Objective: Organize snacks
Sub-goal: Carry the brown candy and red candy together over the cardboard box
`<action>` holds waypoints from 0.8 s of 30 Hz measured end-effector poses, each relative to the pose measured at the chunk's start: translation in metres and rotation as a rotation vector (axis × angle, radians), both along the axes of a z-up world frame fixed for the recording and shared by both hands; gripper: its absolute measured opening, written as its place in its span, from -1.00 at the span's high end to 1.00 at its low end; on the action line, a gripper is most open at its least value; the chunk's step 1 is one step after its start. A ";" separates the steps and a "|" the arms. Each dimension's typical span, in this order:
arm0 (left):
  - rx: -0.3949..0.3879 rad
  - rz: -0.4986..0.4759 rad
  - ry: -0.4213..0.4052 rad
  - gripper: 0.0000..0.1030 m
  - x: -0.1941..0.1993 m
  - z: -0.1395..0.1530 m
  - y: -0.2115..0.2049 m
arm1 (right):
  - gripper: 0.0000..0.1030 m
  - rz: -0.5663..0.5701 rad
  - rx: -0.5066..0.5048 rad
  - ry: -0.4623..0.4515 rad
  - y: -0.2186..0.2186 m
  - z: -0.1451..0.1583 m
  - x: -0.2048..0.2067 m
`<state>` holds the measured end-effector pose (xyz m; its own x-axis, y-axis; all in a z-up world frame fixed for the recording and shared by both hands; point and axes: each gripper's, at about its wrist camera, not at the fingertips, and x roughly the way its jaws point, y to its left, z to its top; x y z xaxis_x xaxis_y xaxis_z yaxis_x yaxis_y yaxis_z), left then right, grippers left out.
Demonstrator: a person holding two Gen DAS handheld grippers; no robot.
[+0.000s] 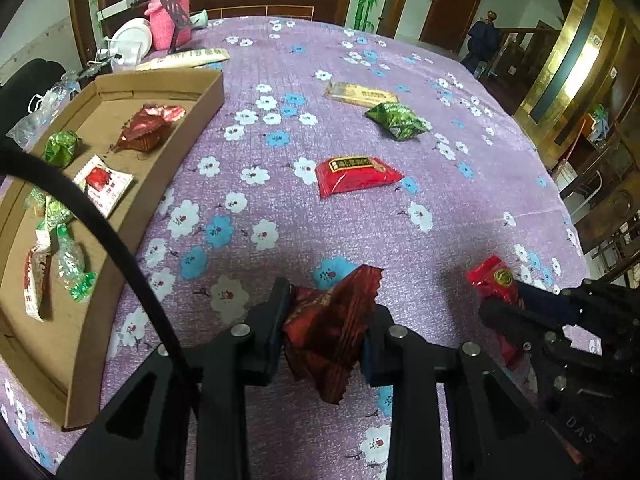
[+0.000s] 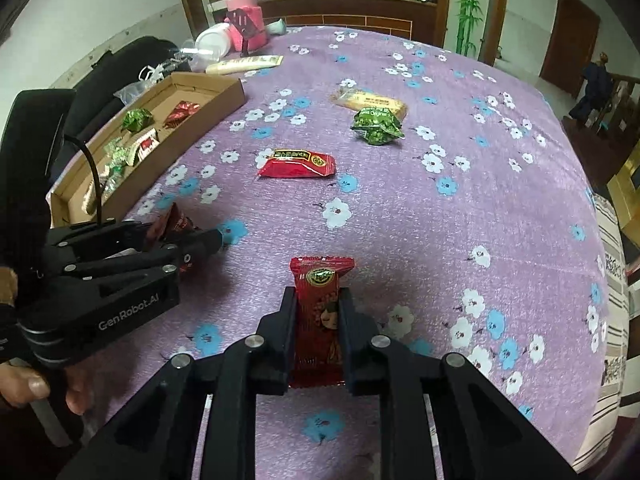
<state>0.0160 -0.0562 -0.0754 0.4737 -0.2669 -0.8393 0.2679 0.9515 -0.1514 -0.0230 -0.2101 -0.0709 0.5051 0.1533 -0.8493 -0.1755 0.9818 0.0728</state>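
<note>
Purple cloth (image 2: 460,240) printed with white and blue flowers covered your table, and both your tools hung low over its near edge. Your left gripper (image 1: 326,332) was clamped on a dark red wrapper (image 1: 332,328) with a zigzag edge; your right gripper (image 2: 318,328) was closed tight on a red snack packet (image 2: 320,312) that stood upright between the fingers. Beyond them, near the middle of the cloth, lay a flat red packet (image 1: 358,174), then a green packet (image 1: 396,120) touching a tan bar (image 1: 360,94). Left of the red packet sat the cardboard tray (image 1: 192,136) that already held several red and green snacks. Past the tray, at the far edge, stood a pink container (image 1: 170,20) and a white plate (image 1: 132,36). Behind those, wooden doors and a bamboo wall print were blurred. A black cable (image 1: 100,220) hid part of the tray's contents, and your hand (image 2: 28,388) was cut off at the frame edge.
</note>
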 end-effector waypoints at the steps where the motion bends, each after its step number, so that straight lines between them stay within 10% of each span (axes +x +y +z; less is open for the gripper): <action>1: -0.005 0.001 -0.002 0.39 0.000 0.001 0.002 | 0.66 0.000 0.000 -0.002 0.001 0.001 0.000; 12: 0.007 -0.006 0.049 0.43 0.009 -0.010 0.018 | 0.66 0.005 0.023 -0.001 0.006 0.002 -0.006; 20: -0.024 -0.047 0.065 0.04 0.009 -0.012 0.019 | 0.66 0.005 0.042 0.002 0.003 0.001 -0.008; 24: -0.106 -0.040 0.087 0.45 0.014 -0.014 0.032 | 0.66 0.008 0.056 -0.009 0.002 0.003 -0.009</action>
